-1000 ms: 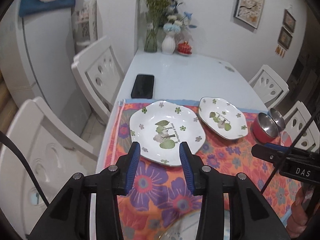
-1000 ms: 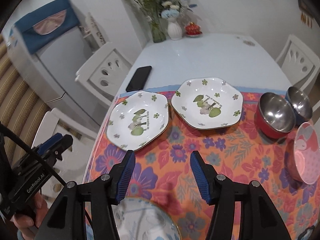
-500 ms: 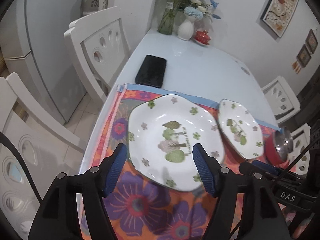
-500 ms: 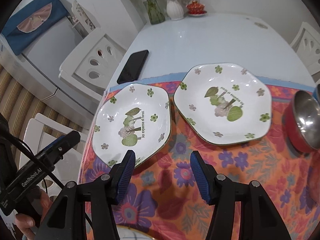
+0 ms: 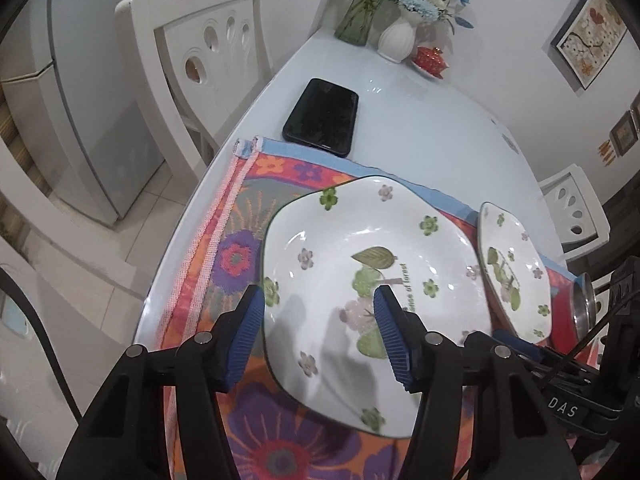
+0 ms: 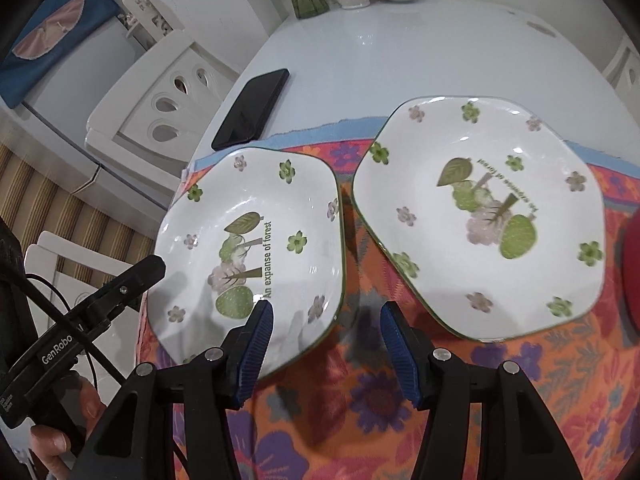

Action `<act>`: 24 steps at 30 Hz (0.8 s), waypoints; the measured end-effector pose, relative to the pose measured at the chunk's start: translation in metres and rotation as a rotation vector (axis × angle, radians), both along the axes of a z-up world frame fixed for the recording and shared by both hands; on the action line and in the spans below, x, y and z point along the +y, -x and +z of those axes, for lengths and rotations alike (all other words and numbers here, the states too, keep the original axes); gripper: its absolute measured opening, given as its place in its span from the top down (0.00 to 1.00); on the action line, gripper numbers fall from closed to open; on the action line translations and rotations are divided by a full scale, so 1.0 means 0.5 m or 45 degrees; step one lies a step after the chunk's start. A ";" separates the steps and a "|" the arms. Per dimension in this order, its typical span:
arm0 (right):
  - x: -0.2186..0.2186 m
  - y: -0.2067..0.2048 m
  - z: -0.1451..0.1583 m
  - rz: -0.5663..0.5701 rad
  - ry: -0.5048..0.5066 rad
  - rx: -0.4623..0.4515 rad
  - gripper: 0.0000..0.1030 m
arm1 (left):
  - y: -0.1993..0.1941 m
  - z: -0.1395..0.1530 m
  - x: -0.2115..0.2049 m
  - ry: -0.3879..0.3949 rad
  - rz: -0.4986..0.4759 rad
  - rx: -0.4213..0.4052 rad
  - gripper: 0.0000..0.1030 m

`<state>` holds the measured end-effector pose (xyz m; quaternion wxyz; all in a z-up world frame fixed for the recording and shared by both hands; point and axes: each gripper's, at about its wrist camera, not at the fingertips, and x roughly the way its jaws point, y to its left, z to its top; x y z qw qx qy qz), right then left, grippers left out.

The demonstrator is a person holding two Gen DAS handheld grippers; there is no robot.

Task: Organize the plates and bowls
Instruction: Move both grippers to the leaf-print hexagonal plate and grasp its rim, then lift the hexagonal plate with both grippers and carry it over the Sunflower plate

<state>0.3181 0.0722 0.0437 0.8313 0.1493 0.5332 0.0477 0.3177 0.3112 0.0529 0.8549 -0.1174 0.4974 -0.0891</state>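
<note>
Two white plates with green flowers lie side by side on a flowered orange cloth [image 6: 360,392]. The left plate [image 5: 360,280] [image 6: 248,248] is close under both grippers. My left gripper [image 5: 320,320] is open, its jaws spanning that plate's near left part. My right gripper [image 6: 326,332] is open over the left plate's near right corner and the gap beside the right plate [image 6: 480,216] [image 5: 516,272]. A red bowl with a steel inside [image 5: 584,304] [image 6: 632,272] shows at the right edge.
A black phone [image 5: 322,116] [image 6: 252,108] lies on the pale blue table [image 5: 420,128] beyond the cloth. Vases with flowers [image 5: 396,36] and a red lidded cup [image 5: 430,58] stand at the far end. White chairs [image 5: 200,52] stand at the table's left and right sides.
Both grippers have moved forward and down toward the plates, which now look larger. The left gripper's jaws opened wider from one second ago. The plates have not moved.
</note>
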 end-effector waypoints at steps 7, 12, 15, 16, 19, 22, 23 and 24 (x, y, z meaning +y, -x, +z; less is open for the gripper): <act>0.014 -0.025 -0.036 0.026 0.012 0.034 0.57 | -0.016 -0.030 0.008 0.019 -0.007 0.030 0.49; 0.025 -0.038 -0.045 0.055 0.045 0.013 0.69 | -0.025 -0.050 0.003 0.024 -0.029 0.048 0.60; 0.034 -0.042 -0.043 0.074 0.084 -0.002 0.72 | -0.023 -0.053 0.004 0.006 -0.029 0.022 0.67; 0.035 -0.041 -0.043 0.079 0.089 -0.006 0.72 | -0.021 -0.054 0.007 0.004 -0.028 0.017 0.69; 0.043 -0.032 -0.039 0.113 0.128 -0.026 0.72 | -0.015 -0.055 0.018 0.022 -0.035 0.019 0.70; 0.055 -0.018 -0.034 0.141 0.137 -0.026 0.72 | -0.007 -0.053 0.026 0.014 -0.034 0.021 0.70; 0.059 -0.014 -0.033 0.148 0.135 -0.025 0.72 | -0.002 -0.051 0.030 0.012 -0.034 0.023 0.70; 0.065 -0.007 -0.031 0.159 0.131 -0.024 0.72 | 0.002 -0.050 0.034 0.013 -0.030 0.025 0.70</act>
